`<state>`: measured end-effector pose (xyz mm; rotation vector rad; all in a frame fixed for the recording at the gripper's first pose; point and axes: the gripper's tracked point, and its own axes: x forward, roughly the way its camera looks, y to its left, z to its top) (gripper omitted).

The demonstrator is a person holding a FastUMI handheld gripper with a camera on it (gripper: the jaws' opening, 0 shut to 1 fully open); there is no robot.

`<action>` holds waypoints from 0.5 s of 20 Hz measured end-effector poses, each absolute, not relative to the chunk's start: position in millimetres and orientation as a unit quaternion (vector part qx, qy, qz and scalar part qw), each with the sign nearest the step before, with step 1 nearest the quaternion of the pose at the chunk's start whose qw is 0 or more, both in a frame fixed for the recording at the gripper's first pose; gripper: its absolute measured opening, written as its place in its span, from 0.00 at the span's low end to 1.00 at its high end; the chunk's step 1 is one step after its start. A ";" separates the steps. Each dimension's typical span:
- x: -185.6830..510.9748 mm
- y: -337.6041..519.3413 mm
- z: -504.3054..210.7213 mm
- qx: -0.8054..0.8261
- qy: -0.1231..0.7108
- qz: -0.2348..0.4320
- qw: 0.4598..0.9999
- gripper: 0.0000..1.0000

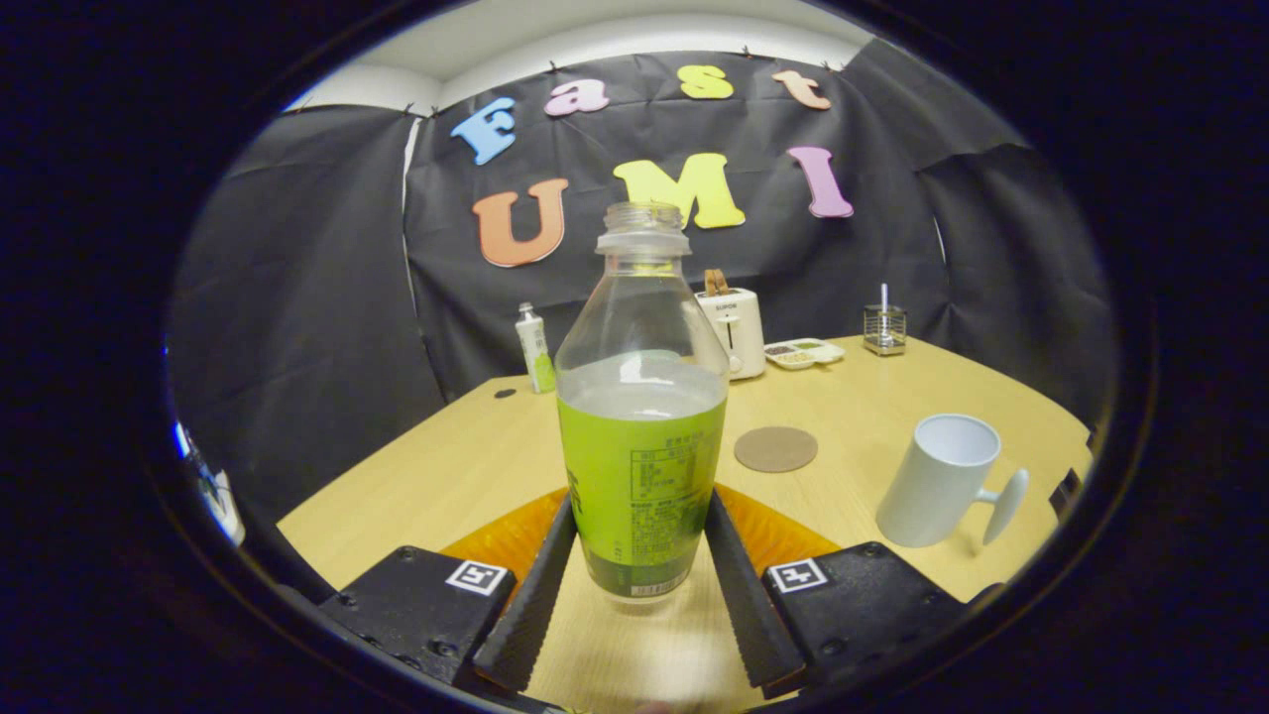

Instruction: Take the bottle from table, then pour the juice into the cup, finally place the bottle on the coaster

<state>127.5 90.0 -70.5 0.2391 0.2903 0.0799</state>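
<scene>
The bottle (641, 416) stands upright between the fingers of the gripper (639, 516), uncapped, with a green label and liquid filling it to about the shoulder. Both fingers (540, 585) lie against the label's lower sides, closed to the bottle's width and apparently gripping it. Whether the base rests on the wooden table (446, 476) or has lifted clear cannot be told; a faint shadow lies beneath it. The low grip probably leaves the neck free for tipping.

Beyond the bottle and slightly right, the round coaster (775, 448) lies flat. Further right, well apart, the white cup (940, 481) stands with its handle turned away from the bottle, mouth open for pouring.

At the table's far edge stand a small tube-like bottle (535, 347), a white toaster (736, 332) partly hidden by the bottle, a divided dish (805, 353) and a clear holder (884, 329). The dish contents are too small to identify.
</scene>
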 end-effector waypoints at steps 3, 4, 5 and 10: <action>128.2 77.6 -69.8 0.173 0.152 0.036 0.972 0.81; 129.0 73.6 -70.0 0.198 0.155 0.033 0.967 0.81; 130.4 70.3 -70.6 0.225 0.156 0.033 0.961 0.81; 136.6 67.1 -73.9 0.334 0.159 0.039 0.928 0.81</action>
